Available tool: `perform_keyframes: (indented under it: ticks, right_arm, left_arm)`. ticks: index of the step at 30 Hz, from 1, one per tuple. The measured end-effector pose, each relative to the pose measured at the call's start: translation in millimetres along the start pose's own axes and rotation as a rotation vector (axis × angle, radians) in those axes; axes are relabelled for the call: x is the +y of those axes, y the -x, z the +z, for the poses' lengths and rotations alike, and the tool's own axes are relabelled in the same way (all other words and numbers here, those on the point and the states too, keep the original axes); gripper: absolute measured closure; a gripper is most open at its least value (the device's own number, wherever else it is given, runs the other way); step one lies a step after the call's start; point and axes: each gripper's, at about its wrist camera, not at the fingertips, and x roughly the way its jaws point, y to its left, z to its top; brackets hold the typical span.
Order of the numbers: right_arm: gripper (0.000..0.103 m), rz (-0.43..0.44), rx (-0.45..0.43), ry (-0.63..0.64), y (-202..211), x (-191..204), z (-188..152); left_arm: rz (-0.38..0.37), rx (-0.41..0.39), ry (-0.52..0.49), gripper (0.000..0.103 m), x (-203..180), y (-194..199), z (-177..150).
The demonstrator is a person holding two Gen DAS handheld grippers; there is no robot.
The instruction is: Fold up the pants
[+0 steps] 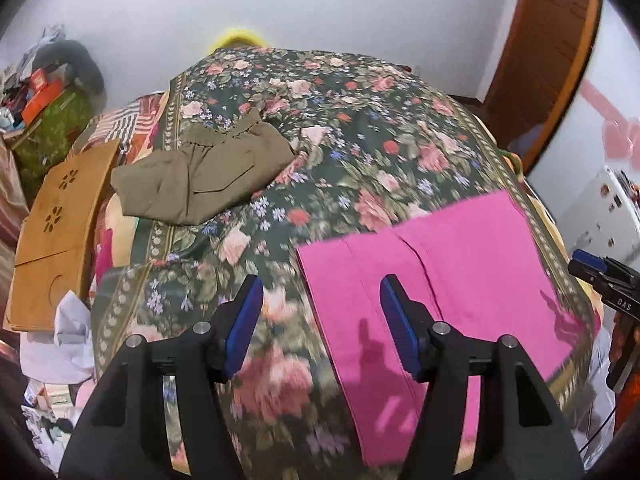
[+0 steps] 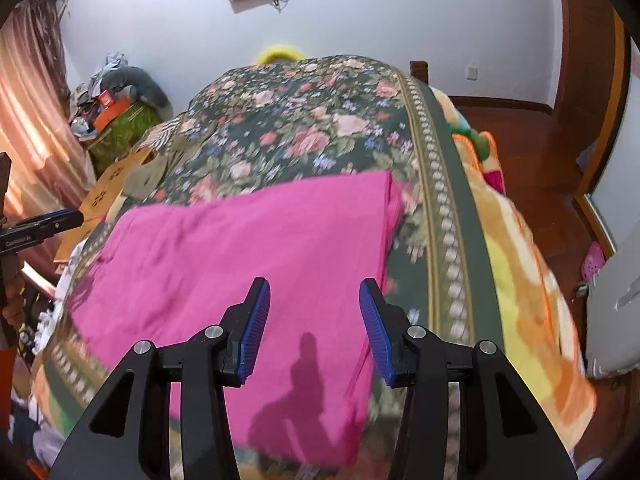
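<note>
The pink pants (image 2: 248,256) are being seen lying flat on the floral bedspread (image 1: 344,120), folded into a neat rectangle near the bed's near edge, so the folding is being judged largely done; perhaps one more fold is being left. Nothing is being held: the left gripper (image 1: 320,320) is being kept with jaws parted and empty above the pants' left edge, and the right gripper (image 2: 314,320) likewise over them. An olive garment (image 1: 200,176) is lying beyond the pants. No containers are being shown.
</note>
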Motion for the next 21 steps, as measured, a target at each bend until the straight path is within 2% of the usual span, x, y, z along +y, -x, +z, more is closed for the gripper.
perform_keyframes:
  ticks: [6,12,14,17,19,20,21]
  right_arm:
    - [0.06,-0.022,0.025,0.006,-35.9,-14.9,24.4]
    - [0.06,-0.047,0.053,-0.011,-74.8,-35.7,44.7]
    - [0.06,-0.031,0.062,-0.033,-86.6,-42.6,50.1]
    - [0.06,-0.014,0.069,-0.059,-102.3,-51.3,56.7]
    - [0.06,-0.017,0.077,-0.065,-112.2,-54.9,60.9]
    - [0.06,-0.007,0.087,-0.071,-117.6,-56.9,62.7]
    - [0.06,0.005,0.1,-0.077,-122.4,-58.3,64.2]
  left_arm:
    - [-0.038,0.078,0.051,0.042,15.5,-47.8,16.7]
    - [-0.073,0.154,0.059,0.042,17.3,-84.6,16.9]
    - [-0.101,0.17,0.066,0.043,17.7,-92.5,15.6]
    - [-0.146,0.19,0.083,0.055,17.4,-99.9,13.5]
    - [-0.147,0.181,0.084,0.059,15.0,-99.2,13.6]
    - [-0.151,0.177,0.072,0.063,12.6,-98.6,13.7]
    - [-0.165,0.174,0.063,0.074,10.0,-98.0,14.0]
